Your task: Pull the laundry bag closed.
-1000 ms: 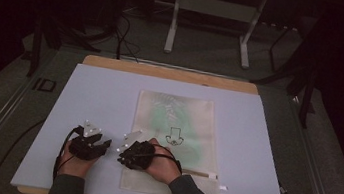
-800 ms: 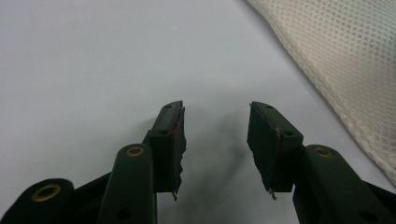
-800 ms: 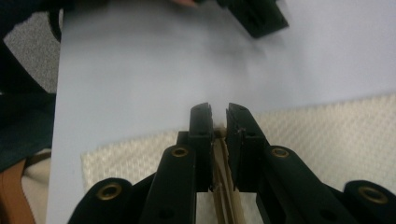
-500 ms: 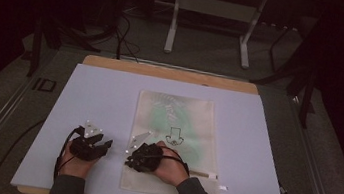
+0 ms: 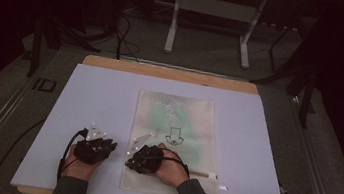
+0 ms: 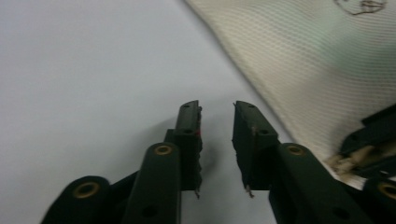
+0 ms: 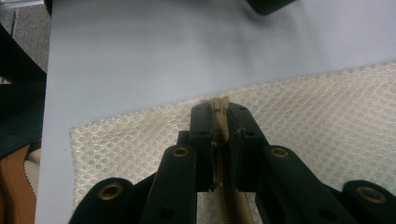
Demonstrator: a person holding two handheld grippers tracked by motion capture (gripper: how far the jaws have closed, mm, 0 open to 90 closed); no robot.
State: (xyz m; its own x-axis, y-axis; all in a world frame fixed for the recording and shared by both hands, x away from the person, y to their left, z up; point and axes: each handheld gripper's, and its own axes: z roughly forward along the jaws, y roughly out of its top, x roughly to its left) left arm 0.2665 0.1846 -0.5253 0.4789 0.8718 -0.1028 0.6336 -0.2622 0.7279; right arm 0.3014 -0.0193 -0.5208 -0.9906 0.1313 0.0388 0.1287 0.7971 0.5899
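On table, mesh bag [image 5: 174, 127], green contents [image 5: 166, 121]

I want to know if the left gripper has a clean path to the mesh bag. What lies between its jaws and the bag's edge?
Nothing: the left gripper view shows bare pale mat between the left gripper and the mesh bag.

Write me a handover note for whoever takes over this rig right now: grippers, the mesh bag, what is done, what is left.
Right gripper: shut on the zipper at the mesh bag's near edge.
Left gripper: jaws have just been closing, nothing between them, over bare white table sheet beside the bag.
Bag lies flat, mid-table.
Done: zipper end gripped.
Left, probably: pinch the bag's edge with the left gripper, then work the zipper.
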